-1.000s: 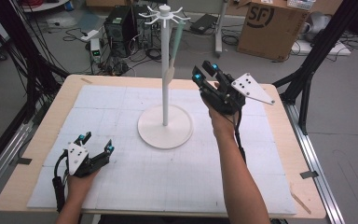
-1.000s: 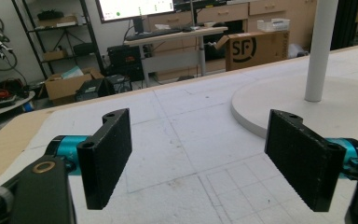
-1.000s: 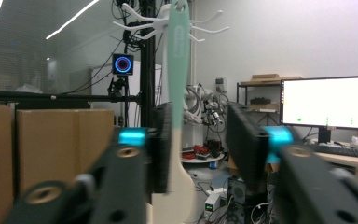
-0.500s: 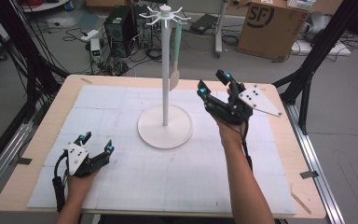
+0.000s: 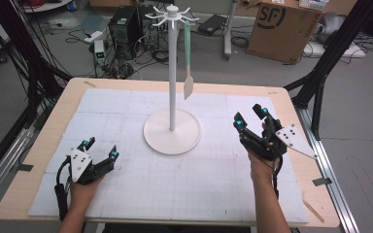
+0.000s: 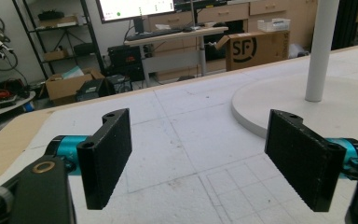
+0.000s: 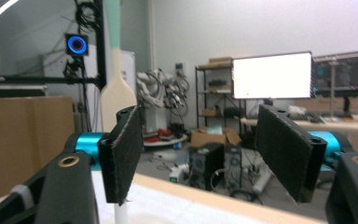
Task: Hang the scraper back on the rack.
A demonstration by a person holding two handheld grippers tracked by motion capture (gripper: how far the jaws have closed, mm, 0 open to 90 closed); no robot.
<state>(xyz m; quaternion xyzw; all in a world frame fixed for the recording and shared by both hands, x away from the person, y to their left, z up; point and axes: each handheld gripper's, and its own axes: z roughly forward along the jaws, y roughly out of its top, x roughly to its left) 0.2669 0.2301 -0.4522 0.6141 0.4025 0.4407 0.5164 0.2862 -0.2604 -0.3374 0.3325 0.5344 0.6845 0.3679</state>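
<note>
Spatula (image 5: pixel 188 73) hangs on stand (image 5: pixel 172 131); right gripper (image 5: pixel 251 119) apart, fingers spread, empty.

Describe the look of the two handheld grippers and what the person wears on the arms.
Both the left gripper and the right gripper have black bodies, teal collars behind flat black textured pads, and a grey three-cornered plate on top. A black cable trails from each. The forearms are bare, with no sleeves or gloves visible.

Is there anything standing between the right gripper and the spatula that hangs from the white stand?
Nothing visible does. The right gripper, jaws open and empty, is right of the stand; the spatula hangs on its near side, with bare table mat between.
</note>
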